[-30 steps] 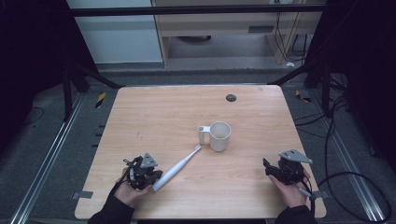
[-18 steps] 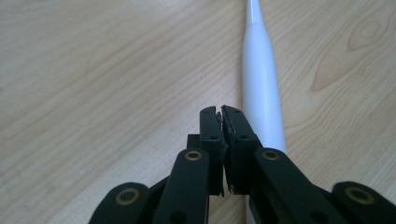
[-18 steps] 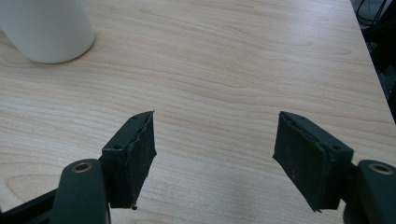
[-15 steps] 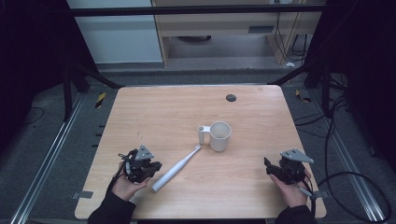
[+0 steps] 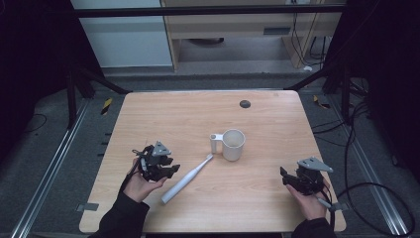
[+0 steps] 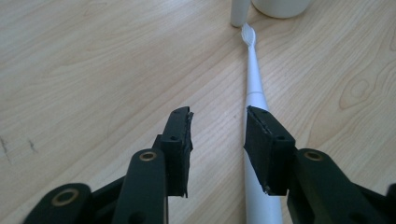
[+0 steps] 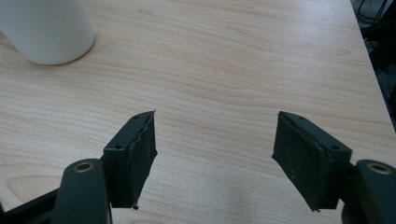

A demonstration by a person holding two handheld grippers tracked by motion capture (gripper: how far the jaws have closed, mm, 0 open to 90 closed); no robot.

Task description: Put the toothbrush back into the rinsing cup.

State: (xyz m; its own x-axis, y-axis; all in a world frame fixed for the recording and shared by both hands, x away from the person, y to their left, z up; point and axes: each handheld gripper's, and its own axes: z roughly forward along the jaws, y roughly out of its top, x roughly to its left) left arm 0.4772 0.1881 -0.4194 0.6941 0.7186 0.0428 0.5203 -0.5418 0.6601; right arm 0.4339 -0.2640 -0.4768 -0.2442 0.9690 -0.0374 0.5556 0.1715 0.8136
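The white toothbrush (image 5: pixel 187 177) lies flat on the table (image 5: pixel 267 208), slanting from its thick handle end near the front edge, left of the middle, up to its bristle head, which stops just short of the white cup (image 5: pixel 233 144) standing about the middle of the table. In the left gripper view the bristles (image 6: pixel 248 33) point at the cup's handle (image 6: pixel 239 11), close to it; whether they touch it cannot be told.

The left gripper (image 5: pixel 171 169) hovers just left of the toothbrush handle. Its fingers have just been opening and stand released and parted, with bare wood between them. In its own view the toothbrush body runs under the right finger (image 6: pixel 261 144), not through the gap.

The step in hand looks like a grasp of the toothbrush handle. To do it well, the gripper should shift sideways until the handle sits centred in the gap, with the fingers set across the handle and not along it. It should then come down on the thick part, well back from the head, so that closing does not roll the toothbrush or push the bristles into the cup.

The right gripper (image 5: pixel 288 177) sits near the front right corner, well apart from the cup, its fingers (image 7: pixel 133 156) spread wide and holding nothing.
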